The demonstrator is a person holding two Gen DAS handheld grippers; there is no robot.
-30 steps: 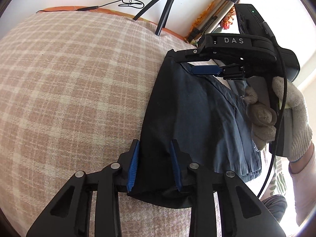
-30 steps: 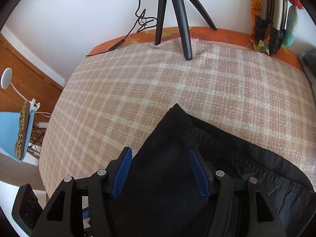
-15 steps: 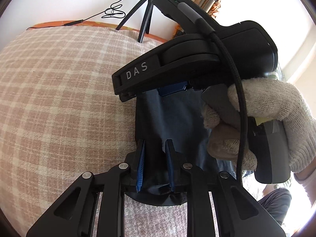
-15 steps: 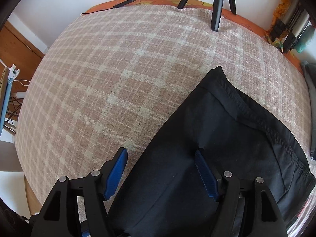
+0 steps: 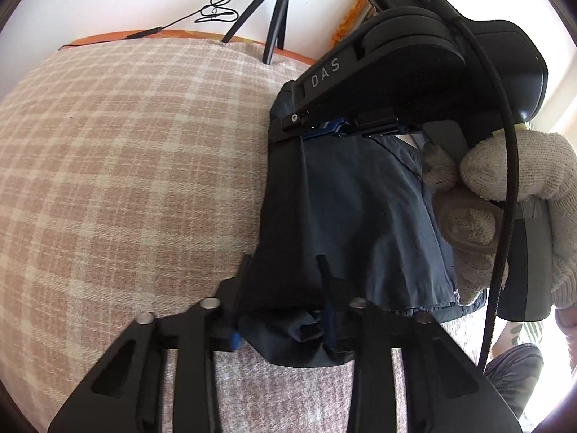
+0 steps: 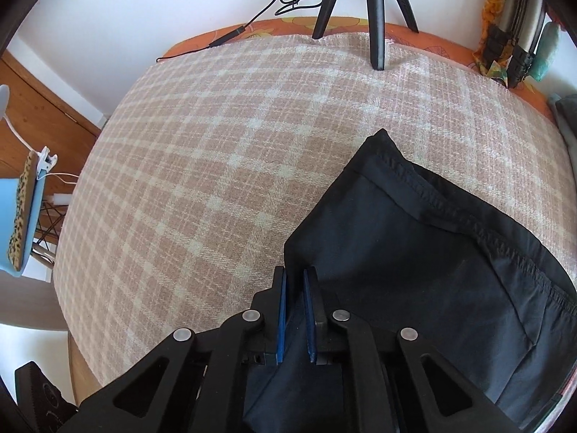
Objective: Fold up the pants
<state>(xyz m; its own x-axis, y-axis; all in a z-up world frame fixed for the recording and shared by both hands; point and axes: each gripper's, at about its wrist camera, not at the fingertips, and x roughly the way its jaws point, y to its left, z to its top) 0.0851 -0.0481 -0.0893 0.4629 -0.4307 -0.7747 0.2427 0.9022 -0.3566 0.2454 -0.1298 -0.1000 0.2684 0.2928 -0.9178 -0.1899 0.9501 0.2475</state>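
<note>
Dark navy pants (image 5: 346,202) lie folded on a pink plaid blanket (image 5: 137,166). My left gripper (image 5: 285,274) straddles the near end of the pants, its fingers spread with bunched cloth between them. My right gripper (image 6: 293,310) is nearly closed, its blue pads pinching an edge of the pants (image 6: 414,274). In the left wrist view the right gripper's body (image 5: 396,72) hovers over the far end of the pants, held by a gloved hand (image 5: 505,195).
A black tripod (image 6: 371,11) stands at the far edge of the blanket (image 6: 216,166), with a cable (image 6: 230,36) beside it. An orange sheet (image 6: 432,39) borders the back. A blue chair (image 6: 21,209) stands off the left side.
My right gripper has closed from wide open onto the pants' edge. My left gripper's fingers have spread wider than half a second ago, with cloth still between them.
</note>
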